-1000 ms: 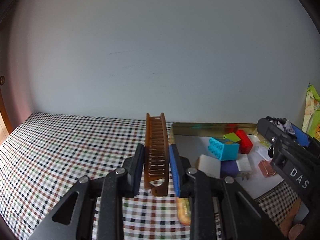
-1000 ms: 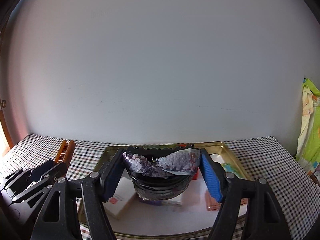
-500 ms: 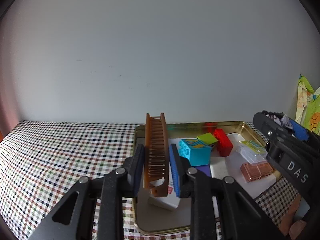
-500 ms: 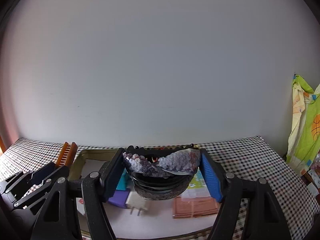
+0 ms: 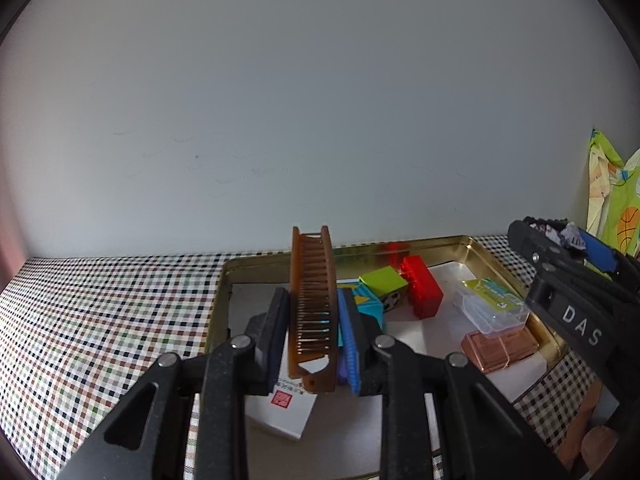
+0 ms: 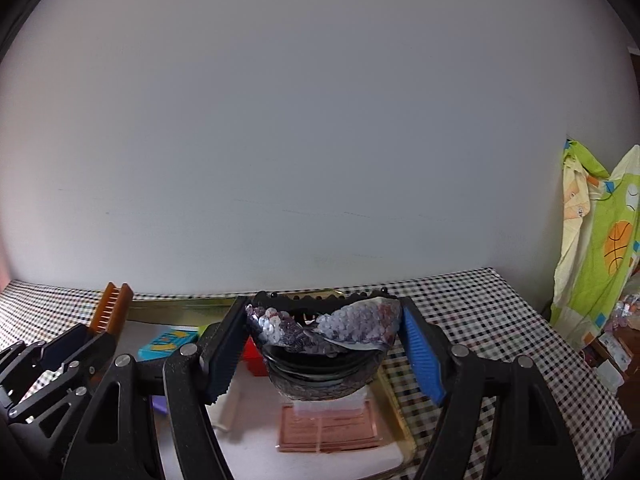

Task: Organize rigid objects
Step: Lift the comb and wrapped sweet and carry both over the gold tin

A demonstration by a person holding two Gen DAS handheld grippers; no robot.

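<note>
1. Left gripper (image 5: pixel 313 334) has its jaws drawn close together and clamped on a brown comb (image 5: pixel 313 304), which stands on edge between the pads with its teeth facing up and its far end pointing toward the wall.
2. Comb and left gripper hang above the near left part of a gold metal tray (image 5: pixel 472 242) that sits on a checked tablecloth (image 5: pixel 100 312).
3. Right gripper (image 6: pixel 322 346) has its jaws spread fairly wide, each pad pressed against one end of a sequined hair clip (image 6: pixel 324 344); the clip's black toothed body curves below a silvery sequin band.
4. Hair clip is held above the right half of the tray, over a copper-coloured flat box (image 6: pixel 330 426) lying near the tray's right wall.
5. Inside the tray, in the left wrist view, a blue block (image 5: pixel 366 304), a green block (image 5: pixel 385 280) and a red block (image 5: pixel 422 286) sit close together toward the far middle.
6. A clear plastic case with a green label (image 5: pixel 490 306) rests partly on top of the copper-coloured flat box at the tray's right side.
7. A white card box with a red stamp (image 5: pixel 286 408) lies in the near left of the tray, under the left gripper.
8. A green and yellow printed cloth (image 6: pixel 600 240) hangs at the far right, beside the table.
</note>
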